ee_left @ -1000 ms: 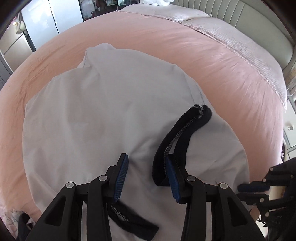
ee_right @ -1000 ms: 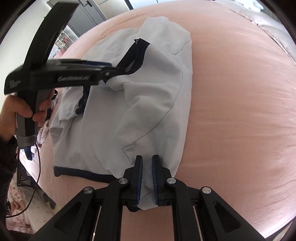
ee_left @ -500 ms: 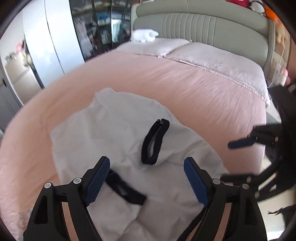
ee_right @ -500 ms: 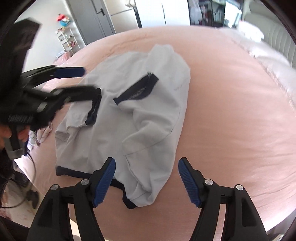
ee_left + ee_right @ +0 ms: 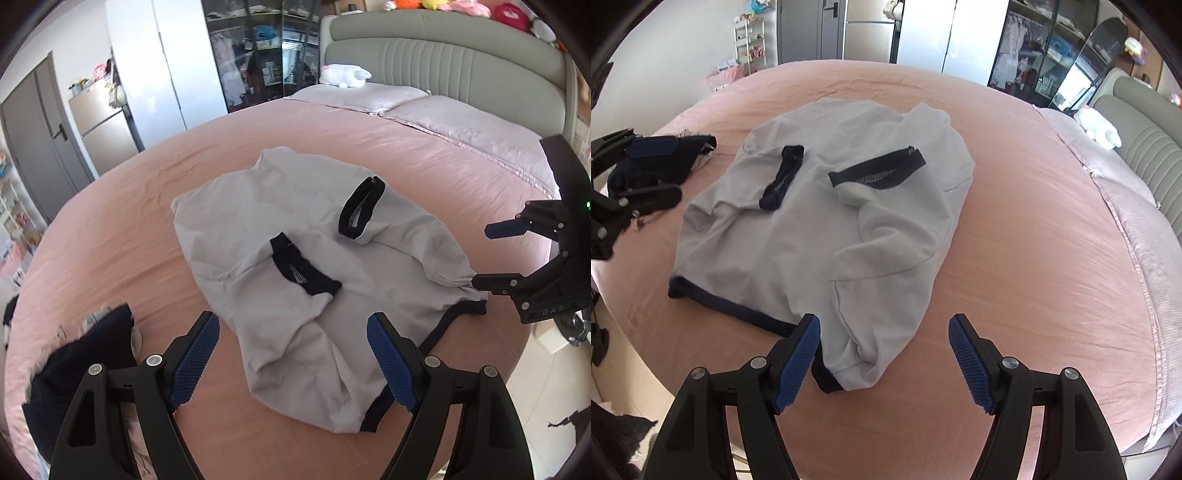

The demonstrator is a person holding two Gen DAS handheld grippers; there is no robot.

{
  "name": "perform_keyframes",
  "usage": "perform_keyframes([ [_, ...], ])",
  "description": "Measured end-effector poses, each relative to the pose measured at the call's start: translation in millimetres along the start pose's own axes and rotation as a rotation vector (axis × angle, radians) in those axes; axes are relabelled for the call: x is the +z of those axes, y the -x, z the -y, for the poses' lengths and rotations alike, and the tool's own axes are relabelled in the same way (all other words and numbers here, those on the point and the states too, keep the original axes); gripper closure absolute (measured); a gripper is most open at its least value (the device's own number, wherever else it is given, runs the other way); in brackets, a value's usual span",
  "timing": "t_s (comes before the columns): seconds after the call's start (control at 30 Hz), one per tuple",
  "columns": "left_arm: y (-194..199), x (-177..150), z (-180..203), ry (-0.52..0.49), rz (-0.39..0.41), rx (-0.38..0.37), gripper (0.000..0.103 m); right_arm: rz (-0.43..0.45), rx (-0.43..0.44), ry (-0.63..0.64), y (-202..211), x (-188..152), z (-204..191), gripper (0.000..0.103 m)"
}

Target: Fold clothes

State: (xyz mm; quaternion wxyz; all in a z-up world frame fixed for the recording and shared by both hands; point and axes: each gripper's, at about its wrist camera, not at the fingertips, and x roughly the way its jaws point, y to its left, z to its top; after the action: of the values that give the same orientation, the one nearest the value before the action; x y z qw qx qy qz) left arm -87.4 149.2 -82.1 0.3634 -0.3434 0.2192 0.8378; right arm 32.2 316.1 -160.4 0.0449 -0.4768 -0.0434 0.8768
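Two hand-held grippers hover over a pink bed, both with jaws spread wide and holding nothing; the left hand-held gripper sits above the near edge of a pale grey shirt, and the right hand-held gripper above its hem corner. The shirt lies in the middle of the bed, both navy-cuffed sleeves turned in across its body, dark hem band toward the bed's foot; the cloth is rumpled, not flat. A dark garment lies just left of the shirt. Judging from this, a good fold needs wrinkles smoothed outward, then each gripper pinching one hem corner, lifting evenly, and laying hem toward collar with edges aligned.
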Motion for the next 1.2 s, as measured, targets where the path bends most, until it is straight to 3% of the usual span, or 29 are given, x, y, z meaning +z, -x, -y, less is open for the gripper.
perform_keyframes([
  [0.3,0,-29,2,0.012,-0.009,-0.011,0.021,0.053,-0.143,0.176,0,-21,-18,0.031],
  [0.53,7,-48,22,-0.109,-0.004,0.007,0.018,0.070,-0.191,0.342,-1,-42,-38,0.031],
  [0.73,-2,-63,41,-0.211,-0.058,0.055,0.018,0.047,-0.236,0.460,-10,-53,-52,0.031],
  [0.93,-8,-77,49,-0.239,-0.098,0.041,0.018,0.051,-0.239,0.497,-13,-58,-58,0.031],
  [1.03,-16,-74,49,-0.242,-0.100,0.074,0.017,0.068,-0.292,0.531,-21,-59,-63,0.024],
  [1.1,-22,-72,49,-0.245,-0.102,0.096,0.017,0.095,-0.353,0.563,-27,-57,-68,0.013],
  [1.2,-31,-69,49,-0.248,-0.104,0.129,0.017,0.120,-0.407,0.581,-32,-50,-71,0.012],
])
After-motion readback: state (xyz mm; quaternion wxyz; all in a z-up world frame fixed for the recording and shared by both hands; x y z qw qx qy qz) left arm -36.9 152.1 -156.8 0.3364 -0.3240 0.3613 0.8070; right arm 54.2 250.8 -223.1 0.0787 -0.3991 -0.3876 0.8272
